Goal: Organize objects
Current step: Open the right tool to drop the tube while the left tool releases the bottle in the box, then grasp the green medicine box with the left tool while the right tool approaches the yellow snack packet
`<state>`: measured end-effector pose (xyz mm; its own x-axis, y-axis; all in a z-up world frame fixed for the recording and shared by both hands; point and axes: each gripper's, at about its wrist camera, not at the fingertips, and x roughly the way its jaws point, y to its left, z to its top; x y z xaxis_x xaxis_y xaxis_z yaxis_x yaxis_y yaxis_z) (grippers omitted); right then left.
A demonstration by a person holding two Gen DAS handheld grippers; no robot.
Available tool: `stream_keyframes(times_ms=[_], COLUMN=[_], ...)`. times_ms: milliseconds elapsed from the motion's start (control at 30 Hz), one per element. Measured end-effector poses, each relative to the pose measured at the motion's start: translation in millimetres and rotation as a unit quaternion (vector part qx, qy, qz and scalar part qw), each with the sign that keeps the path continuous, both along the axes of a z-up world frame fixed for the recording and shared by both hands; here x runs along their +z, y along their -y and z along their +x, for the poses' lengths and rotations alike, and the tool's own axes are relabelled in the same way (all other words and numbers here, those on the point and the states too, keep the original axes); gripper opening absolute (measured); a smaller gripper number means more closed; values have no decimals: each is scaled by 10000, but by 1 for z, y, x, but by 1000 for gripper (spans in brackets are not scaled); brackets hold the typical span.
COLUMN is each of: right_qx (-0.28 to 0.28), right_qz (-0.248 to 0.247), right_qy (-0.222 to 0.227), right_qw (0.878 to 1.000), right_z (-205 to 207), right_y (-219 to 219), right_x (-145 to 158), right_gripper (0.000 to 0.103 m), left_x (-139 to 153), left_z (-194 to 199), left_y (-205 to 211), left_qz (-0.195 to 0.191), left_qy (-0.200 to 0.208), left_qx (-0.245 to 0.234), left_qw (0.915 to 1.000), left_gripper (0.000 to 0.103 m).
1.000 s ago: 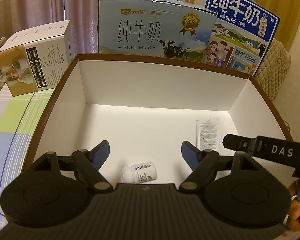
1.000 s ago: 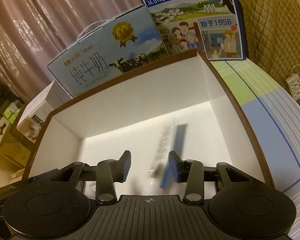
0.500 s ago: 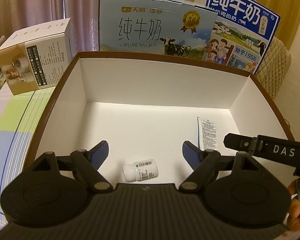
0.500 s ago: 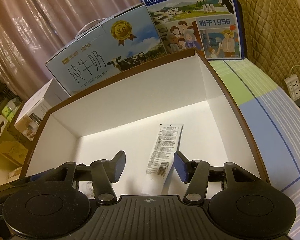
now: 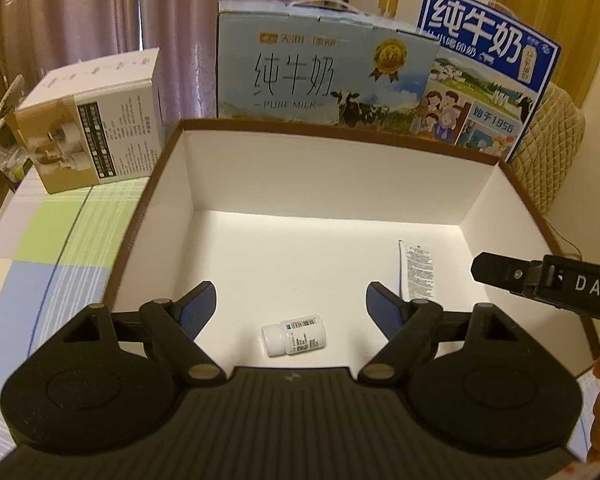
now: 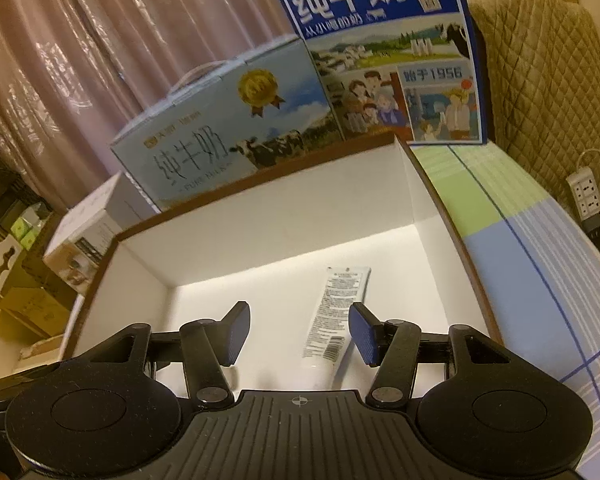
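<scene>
A brown-rimmed box (image 5: 332, 130) with a white inside fills both views. On its floor lie a small white pill bottle (image 5: 294, 335) on its side and a flat white tube (image 5: 419, 270) printed with small text. My left gripper (image 5: 290, 302) hangs open just above the bottle, holding nothing. In the right wrist view the tube (image 6: 336, 316) lies on the floor of the box (image 6: 440, 200), under my right gripper (image 6: 298, 330), which is open and empty. Part of the right gripper (image 5: 548, 280) shows at the right edge of the left wrist view.
Two milk cartons stand behind the box, a pale blue one (image 5: 324, 76) and a dark blue one (image 5: 488, 64). A white and tan carton (image 5: 92, 136) sits at the left on the checked tablecloth (image 5: 52, 240). A quilted chair (image 6: 540, 60) and power strip (image 6: 588, 196) are right.
The tube dropped from my right gripper and now lies still on the box floor. The right gripper has opened wider and drawn back a little. The left gripper barely moved.
</scene>
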<state>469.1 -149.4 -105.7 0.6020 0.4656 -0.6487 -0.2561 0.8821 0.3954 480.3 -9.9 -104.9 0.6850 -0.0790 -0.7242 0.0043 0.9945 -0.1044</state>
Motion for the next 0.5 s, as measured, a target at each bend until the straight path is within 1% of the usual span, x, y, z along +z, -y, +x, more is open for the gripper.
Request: stream_keyframes(times_ms=[200,367,500], right_qx=[161,186,183], right_qz=[107,290,369], right_qy=[203,303,406], right_qw=[9996,9989,9983], right_z=[-28,-60,-86], right_y=[10,32,50], right_x=[31,54,66], right_gripper=[52,52,52], left_x=[33,61,71], left_z=[-25,-62,-95], left_y=[-1,-4,-7], left_qz=[58,173,224], left_qy=[103,197,210], left_qx=[-8,-34,-137], left_qw=[9999,9997,9994], left_gripper=[79,79,79])
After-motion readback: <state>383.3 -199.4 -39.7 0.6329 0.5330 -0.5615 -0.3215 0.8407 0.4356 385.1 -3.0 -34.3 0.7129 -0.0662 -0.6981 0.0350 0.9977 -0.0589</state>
